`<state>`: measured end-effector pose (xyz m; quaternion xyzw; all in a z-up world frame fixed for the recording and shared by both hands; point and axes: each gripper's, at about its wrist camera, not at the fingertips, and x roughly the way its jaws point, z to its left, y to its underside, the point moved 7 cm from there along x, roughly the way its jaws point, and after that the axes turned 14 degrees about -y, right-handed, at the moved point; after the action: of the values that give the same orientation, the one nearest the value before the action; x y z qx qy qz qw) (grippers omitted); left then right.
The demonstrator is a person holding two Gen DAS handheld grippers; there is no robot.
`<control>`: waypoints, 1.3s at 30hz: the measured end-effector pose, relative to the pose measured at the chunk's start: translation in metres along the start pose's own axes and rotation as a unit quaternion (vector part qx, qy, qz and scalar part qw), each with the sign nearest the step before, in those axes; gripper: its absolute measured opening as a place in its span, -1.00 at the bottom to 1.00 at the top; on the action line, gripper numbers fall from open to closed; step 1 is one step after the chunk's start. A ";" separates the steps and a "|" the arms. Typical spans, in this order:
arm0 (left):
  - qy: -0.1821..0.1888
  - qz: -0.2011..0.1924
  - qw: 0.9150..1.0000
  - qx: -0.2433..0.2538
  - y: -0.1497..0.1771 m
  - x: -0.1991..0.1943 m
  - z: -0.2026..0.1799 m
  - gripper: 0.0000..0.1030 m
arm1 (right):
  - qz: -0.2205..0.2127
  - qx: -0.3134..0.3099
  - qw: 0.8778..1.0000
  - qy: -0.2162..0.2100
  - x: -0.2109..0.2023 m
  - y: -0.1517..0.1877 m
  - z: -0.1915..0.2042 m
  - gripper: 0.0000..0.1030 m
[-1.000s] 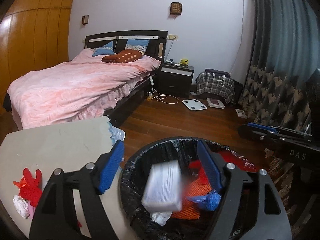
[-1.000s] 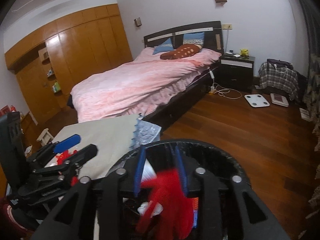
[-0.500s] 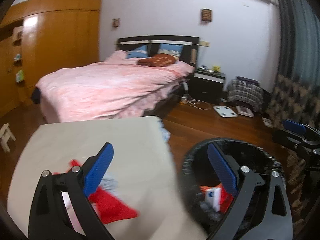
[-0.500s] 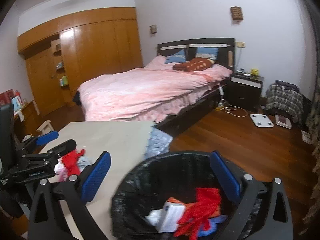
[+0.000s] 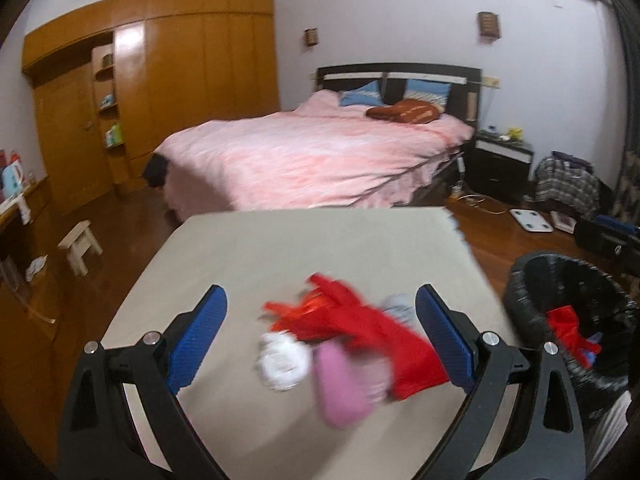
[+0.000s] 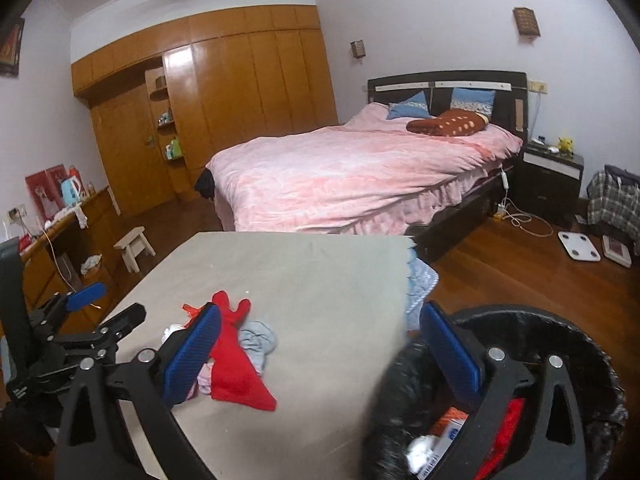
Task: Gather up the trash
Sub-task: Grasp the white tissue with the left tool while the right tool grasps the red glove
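Trash on the tabletop [image 5: 280, 248] was down to one small heap: a red scrap [image 5: 360, 332], a white wad [image 5: 282, 362], a pink piece [image 5: 340, 392] and a pale blue-grey rag [image 6: 258, 338], all touching. A second before, both tools had hung over the black-lined bin [image 6: 592, 364]; a white packet and a red scrap had dropped from them and now lay inside it. The left hand-held gripper [image 5: 320, 338] had swung back over the heap, jaws spread wide and empty, with the heap between them but untouched. The right hand-held gripper [image 6: 320, 354] was also fully spread and empty, straddling the tabletop's near corner and the bin's rim.

That left one more pickup, probably two. The heap sat well in from every tabletop edge, and the bin stood just beside the right edge, so the carry looked short and unobstructed.
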<state>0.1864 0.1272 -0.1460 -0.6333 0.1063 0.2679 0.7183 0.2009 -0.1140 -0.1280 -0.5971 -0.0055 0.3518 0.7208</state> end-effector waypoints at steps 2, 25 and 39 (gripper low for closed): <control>-0.013 0.011 1.000 -0.006 0.008 0.011 0.016 0.80 | 0.008 -0.005 1.000 -0.007 0.015 0.003 0.008 0.89; 0.006 0.116 0.993 -0.017 0.066 0.109 0.021 0.27 | 0.084 -0.022 0.996 -0.036 0.113 0.050 0.036 0.89; 0.038 0.112 0.992 -0.035 0.068 0.099 0.023 -0.60 | 0.142 -0.016 0.987 -0.070 0.140 0.076 0.052 0.11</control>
<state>0.2296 0.1778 -0.2484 -0.6516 0.1942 0.3257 0.6570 0.2455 0.0052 -0.2368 -0.5770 0.0229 0.4914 0.6520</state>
